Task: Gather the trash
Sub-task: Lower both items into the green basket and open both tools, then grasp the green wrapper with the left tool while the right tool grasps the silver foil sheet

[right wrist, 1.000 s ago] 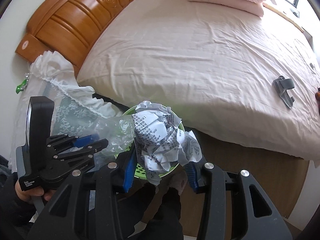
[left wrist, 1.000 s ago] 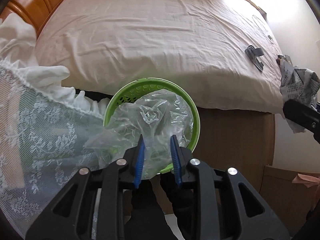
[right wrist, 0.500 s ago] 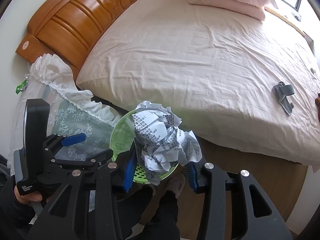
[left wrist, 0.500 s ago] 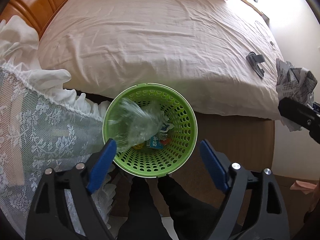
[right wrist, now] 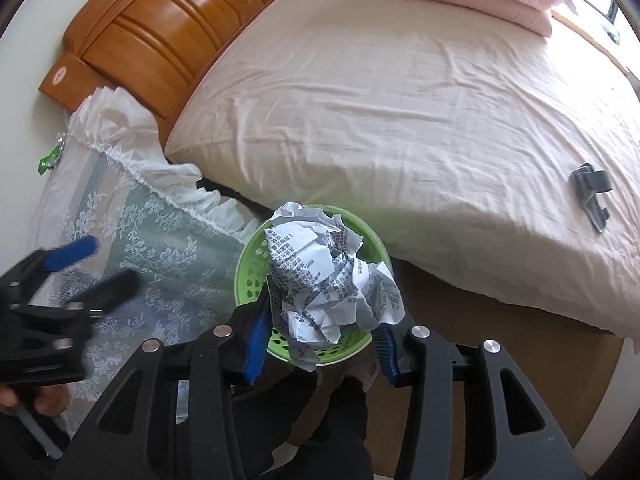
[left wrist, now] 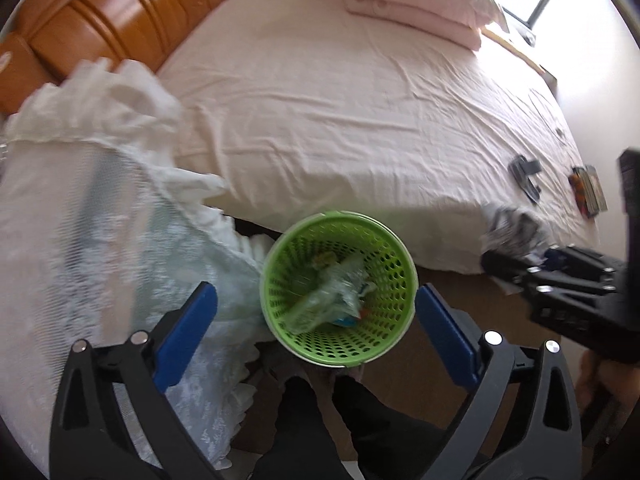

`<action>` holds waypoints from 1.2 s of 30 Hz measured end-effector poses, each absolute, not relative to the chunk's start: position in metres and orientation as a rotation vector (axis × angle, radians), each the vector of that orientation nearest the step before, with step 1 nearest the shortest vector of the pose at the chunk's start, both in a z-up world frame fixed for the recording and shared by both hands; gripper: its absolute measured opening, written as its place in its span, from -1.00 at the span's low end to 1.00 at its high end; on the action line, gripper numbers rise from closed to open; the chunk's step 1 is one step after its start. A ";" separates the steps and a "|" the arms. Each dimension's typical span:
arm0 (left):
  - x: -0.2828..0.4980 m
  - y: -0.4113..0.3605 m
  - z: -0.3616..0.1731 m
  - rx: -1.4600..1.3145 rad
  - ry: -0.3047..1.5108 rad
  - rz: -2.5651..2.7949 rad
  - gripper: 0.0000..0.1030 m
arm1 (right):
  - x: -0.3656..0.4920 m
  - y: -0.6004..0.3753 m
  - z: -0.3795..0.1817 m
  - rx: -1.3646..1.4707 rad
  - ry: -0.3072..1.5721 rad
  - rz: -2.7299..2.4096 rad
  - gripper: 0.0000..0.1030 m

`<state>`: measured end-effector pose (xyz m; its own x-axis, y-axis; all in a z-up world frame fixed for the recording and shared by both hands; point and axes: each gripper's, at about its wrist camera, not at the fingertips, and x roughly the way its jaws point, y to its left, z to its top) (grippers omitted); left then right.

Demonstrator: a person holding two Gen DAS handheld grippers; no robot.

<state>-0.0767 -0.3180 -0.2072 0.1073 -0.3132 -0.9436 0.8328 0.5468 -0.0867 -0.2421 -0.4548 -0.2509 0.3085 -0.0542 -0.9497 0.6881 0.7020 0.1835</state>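
A green perforated bin (left wrist: pixel 338 288) stands on the floor beside the bed. A crumpled clear plastic bag (left wrist: pixel 328 300) lies inside it on other scraps. My left gripper (left wrist: pixel 316 328) is open and empty above the bin. My right gripper (right wrist: pixel 320 332) is shut on a ball of crumpled printed paper (right wrist: pixel 328 280) and holds it over the bin (right wrist: pixel 252 276). In the left wrist view the right gripper (left wrist: pixel 520 266) and its paper (left wrist: pixel 516 228) are at the right.
The bed with a pink sheet (left wrist: pixel 340 100) fills the background, with a grey clip (right wrist: pixel 592 192) and a small packet (left wrist: pixel 588 192) on it. A lace-covered bedside table (left wrist: pixel 80 220) stands at the left. The wooden headboard (right wrist: pixel 160 40) is behind.
My left gripper opened and dropped the plastic bag into the bin, then rose and drew back. The right gripper moved over the bin with the paper.
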 end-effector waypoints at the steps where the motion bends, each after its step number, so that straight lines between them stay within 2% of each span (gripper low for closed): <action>1: -0.073 -0.312 -0.201 0.539 1.167 -0.892 0.85 | -0.238 -0.453 -0.255 0.648 1.174 -0.528 -0.05; 3: -0.068 -0.302 -0.192 0.523 1.156 -0.870 0.85 | -0.229 -0.449 -0.262 0.646 1.188 -0.509 0.16; 5: -0.062 -0.293 -0.185 0.501 1.149 -0.847 0.85 | -0.221 -0.444 -0.268 0.641 1.202 -0.498 0.62; 8: -0.056 -0.281 -0.175 0.473 1.139 -0.814 0.85 | -0.214 -0.439 -0.271 0.623 1.223 -0.501 0.84; 14: -0.049 -0.264 -0.158 0.439 1.104 -0.771 0.85 | -0.212 -0.436 -0.253 0.594 1.216 -0.525 0.93; 25: -0.051 -0.242 -0.132 0.384 1.047 -0.719 0.85 | -0.216 -0.426 -0.171 0.428 1.100 -0.534 0.95; 36: -0.044 -0.223 -0.116 0.293 1.022 -0.607 0.85 | -0.199 -0.418 -0.150 0.395 1.049 -0.436 0.95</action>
<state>-0.0445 -0.2232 -0.1163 0.3772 -0.3347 -0.8635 0.5983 0.7998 -0.0487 -0.1993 -0.4176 -0.1498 0.4290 -0.1554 -0.8898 0.5216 0.8468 0.1036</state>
